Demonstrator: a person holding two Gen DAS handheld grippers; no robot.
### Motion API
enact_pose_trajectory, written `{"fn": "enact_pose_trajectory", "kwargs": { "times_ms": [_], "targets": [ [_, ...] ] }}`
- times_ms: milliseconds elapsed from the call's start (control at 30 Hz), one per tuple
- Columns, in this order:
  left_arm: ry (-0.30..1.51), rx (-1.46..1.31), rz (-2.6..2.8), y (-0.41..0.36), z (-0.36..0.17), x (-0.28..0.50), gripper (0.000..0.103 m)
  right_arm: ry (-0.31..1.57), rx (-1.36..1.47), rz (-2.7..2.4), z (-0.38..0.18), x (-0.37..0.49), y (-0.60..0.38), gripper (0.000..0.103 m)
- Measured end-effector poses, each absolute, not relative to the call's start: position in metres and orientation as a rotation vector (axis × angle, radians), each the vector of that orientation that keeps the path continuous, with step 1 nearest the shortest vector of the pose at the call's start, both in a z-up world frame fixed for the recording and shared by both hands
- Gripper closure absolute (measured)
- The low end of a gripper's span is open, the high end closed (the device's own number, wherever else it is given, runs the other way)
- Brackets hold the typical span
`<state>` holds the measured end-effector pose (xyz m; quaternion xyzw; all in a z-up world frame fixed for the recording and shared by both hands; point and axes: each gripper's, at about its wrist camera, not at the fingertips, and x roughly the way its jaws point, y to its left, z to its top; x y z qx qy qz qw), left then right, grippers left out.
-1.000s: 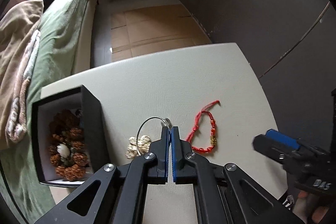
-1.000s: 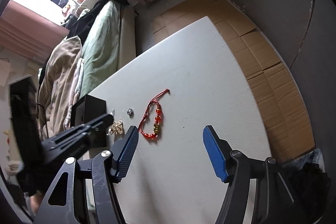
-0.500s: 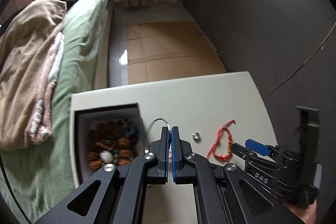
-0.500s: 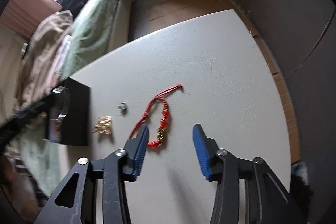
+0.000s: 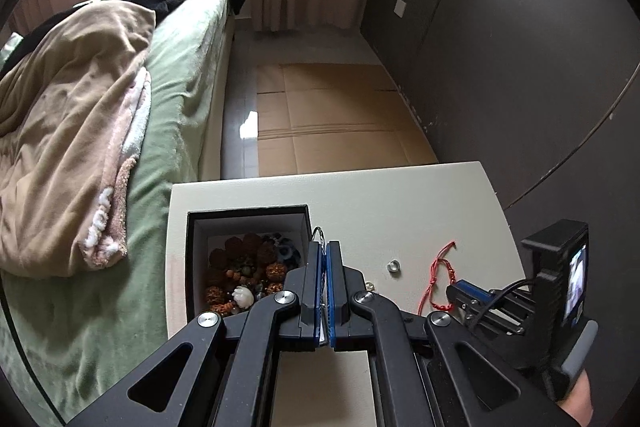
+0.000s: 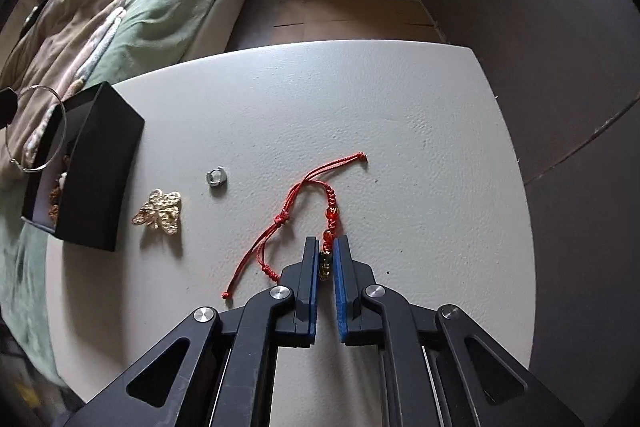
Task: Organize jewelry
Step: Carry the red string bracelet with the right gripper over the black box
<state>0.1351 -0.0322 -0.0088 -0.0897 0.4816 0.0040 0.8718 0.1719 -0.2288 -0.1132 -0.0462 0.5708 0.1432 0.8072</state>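
Left tongs (image 5: pixel 323 247) pinched together on a thin silver wire bangle (image 6: pixel 36 129), held in the air over the open black box (image 6: pixel 100 167) at the counter's (image 6: pixel 400 107) left edge, beside the green bed (image 5: pixel 168 107). From the left wrist view only a small arc of the hoop (image 5: pixel 319 231) showing above the blue pads; from the right wrist view a plain round loop hanging above the box's open top.

Inside the box, white lining and a heap of knobbly brown bead strands (image 5: pixel 248 267), with a small white charm (image 5: pixel 242 294) among them.

Right tongs (image 6: pixel 327 255) nearly closed, clamped on a dark gold-coloured bead of the red cord bracelet (image 6: pixel 304 203), low against the counter. Bracelet of knotted red string with a few shiny red beads just above the gripped bead, two loose cord tails with knotted ends, one reaching away from the tongs, one trailing back to the left.

Lying on the counter between bracelet and box: a small silver hoop earring (image 6: pixel 216 177), and nearer the box a gold filigree brooch (image 6: pixel 158 213) shaped like a butterfly, just beside the box wall but apart from it.
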Motion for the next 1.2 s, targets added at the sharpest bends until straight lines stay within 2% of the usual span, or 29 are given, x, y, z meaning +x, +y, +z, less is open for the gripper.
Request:
{"fn": "enact_pose_trajectory", "kwargs": {
  "times_ms": [633, 1067, 1133, 1167, 1200],
  "targets": [
    [0.974, -0.363, -0.063, 0.000, -0.036, 0.125, 0.102, 1.053, 0.245, 0.503, -0.049, 0.169, -0.245, 0.095],
    [0.990, -0.521, -0.119, 0.033, -0.049, 0.134, 0.101, 0.990, 0.355, 0.640, -0.035, 0.175, -0.203, 0.095],
    [1.003, -0.549, -0.108, 0.043, -0.052, 0.135, 0.095, 0.984, 0.358, 0.664, -0.032, 0.175, -0.194, 0.095],
    [1.004, -0.554, -0.104, 0.046, -0.053, 0.135, 0.079, 0.981, 0.359, 0.677, -0.031, 0.174, -0.190, 0.095],
    [1.000, -0.560, -0.100, 0.050, -0.052, 0.134, 0.057, 0.978, 0.360, 0.692, -0.030, 0.174, -0.185, 0.095]
  ]
}}
